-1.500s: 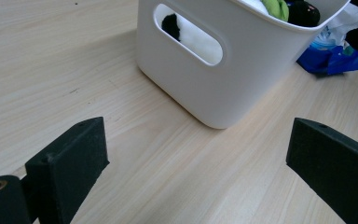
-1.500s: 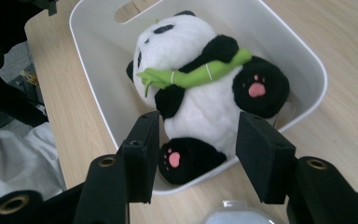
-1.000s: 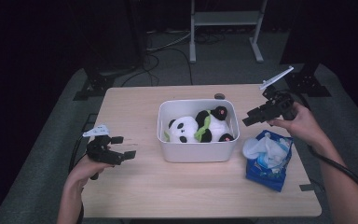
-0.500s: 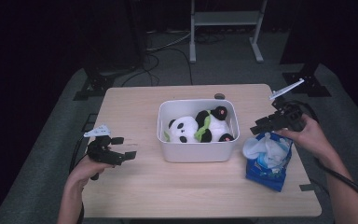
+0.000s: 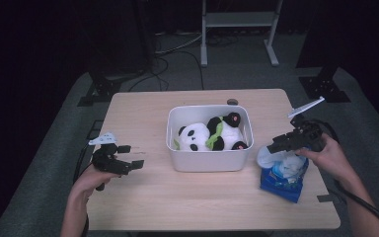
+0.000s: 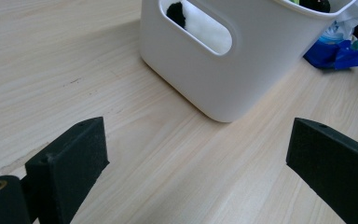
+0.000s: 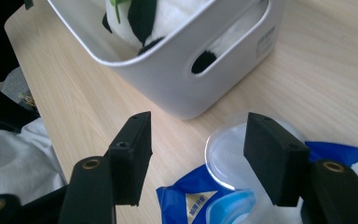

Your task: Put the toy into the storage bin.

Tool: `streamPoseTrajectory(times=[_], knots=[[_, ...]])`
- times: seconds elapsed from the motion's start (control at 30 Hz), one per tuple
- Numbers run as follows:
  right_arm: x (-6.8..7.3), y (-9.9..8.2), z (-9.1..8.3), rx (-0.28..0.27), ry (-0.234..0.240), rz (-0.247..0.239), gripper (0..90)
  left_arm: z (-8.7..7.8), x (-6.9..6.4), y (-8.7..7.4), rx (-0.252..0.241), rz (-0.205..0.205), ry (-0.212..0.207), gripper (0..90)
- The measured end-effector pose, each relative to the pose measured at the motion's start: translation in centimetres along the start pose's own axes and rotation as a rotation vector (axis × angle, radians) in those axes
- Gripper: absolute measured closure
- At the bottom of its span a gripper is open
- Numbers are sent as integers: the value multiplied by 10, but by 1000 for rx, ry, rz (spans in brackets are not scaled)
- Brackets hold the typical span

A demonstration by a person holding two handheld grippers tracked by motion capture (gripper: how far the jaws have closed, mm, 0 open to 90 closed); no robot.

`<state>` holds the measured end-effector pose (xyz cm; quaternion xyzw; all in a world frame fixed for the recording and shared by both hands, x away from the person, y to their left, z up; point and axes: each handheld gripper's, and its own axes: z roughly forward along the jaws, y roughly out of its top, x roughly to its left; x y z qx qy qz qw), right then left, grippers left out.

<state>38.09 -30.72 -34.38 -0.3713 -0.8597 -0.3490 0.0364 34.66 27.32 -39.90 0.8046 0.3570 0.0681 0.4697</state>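
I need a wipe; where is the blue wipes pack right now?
In the high view the blue wipes pack lies on the table's right side, just right of the white bin, under the right gripper.

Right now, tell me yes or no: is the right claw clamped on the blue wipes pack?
No: the right claw hangs open above the blue wipes pack, its jaws apart and nothing pressed between them.

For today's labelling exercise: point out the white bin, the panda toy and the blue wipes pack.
white bin [image 5: 209,160], high view, front wall.
panda toy [image 5: 193,134], high view, white head.
blue wipes pack [image 5: 276,183], high view, blue wrapper.
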Motion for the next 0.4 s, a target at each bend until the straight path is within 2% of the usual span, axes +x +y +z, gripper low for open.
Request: streamPoseTrajectory(times=[0.4], knots=[[4, -26, 9, -6, 24, 28, 375, 2, -1, 1, 12, 2, 3, 26]])
